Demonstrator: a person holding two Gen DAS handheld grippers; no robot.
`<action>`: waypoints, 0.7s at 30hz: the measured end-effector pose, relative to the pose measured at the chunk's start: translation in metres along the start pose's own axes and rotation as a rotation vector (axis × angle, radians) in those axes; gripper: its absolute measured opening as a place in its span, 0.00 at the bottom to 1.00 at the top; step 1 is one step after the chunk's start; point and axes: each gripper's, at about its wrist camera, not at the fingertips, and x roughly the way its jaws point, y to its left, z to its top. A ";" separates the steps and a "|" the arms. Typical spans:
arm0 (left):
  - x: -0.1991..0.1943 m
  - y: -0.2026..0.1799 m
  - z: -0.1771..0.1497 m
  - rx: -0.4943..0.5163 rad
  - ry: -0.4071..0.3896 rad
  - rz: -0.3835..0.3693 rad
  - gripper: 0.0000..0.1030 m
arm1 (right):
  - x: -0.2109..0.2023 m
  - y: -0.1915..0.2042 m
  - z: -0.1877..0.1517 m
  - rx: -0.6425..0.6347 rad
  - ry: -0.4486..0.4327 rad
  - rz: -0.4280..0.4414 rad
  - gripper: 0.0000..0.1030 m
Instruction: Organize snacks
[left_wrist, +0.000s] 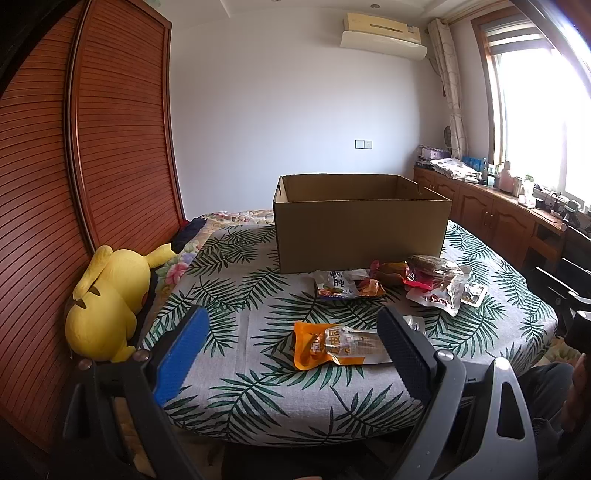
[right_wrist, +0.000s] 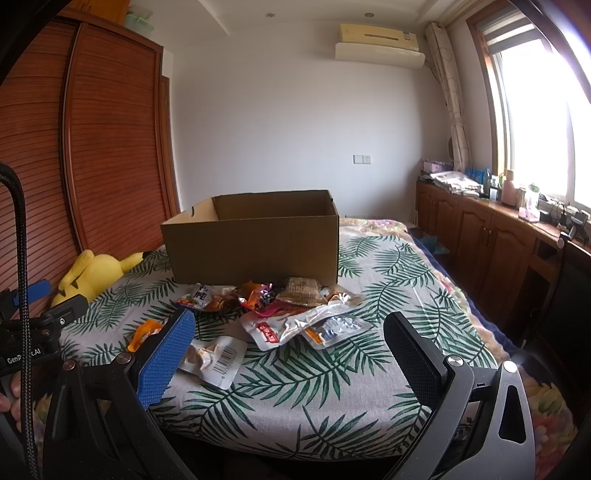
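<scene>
An open brown cardboard box (left_wrist: 360, 225) (right_wrist: 255, 236) stands at the far side of a leaf-print cloth. Several snack packets lie in a heap (left_wrist: 417, 280) (right_wrist: 295, 306) just in front of it. Nearer me lies an orange packet (left_wrist: 338, 345), partly hidden behind a finger in the right wrist view (right_wrist: 146, 332), beside a clear packet with a barcode (right_wrist: 216, 360). My left gripper (left_wrist: 293, 334) hovers open over the near edge, with the orange packet between its fingers' lines of sight. My right gripper (right_wrist: 290, 334) is open too, holding nothing.
A yellow plush toy (left_wrist: 107, 295) (right_wrist: 90, 273) lies at the cloth's left edge against a slatted wooden wardrobe (left_wrist: 92, 147). Wooden cabinets (right_wrist: 491, 236) cluttered on top run along the right under a window. A person's hand (right_wrist: 11, 395) grips the left tool.
</scene>
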 end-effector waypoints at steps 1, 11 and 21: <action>0.000 0.000 0.000 0.000 0.000 0.000 0.90 | 0.000 0.000 0.000 0.000 -0.001 -0.001 1.00; -0.002 -0.002 0.000 0.001 -0.002 -0.003 0.90 | 0.000 0.000 0.000 0.000 0.000 0.000 1.00; 0.014 -0.001 -0.009 0.001 0.045 -0.006 0.90 | 0.004 -0.001 -0.001 -0.012 0.010 0.003 1.00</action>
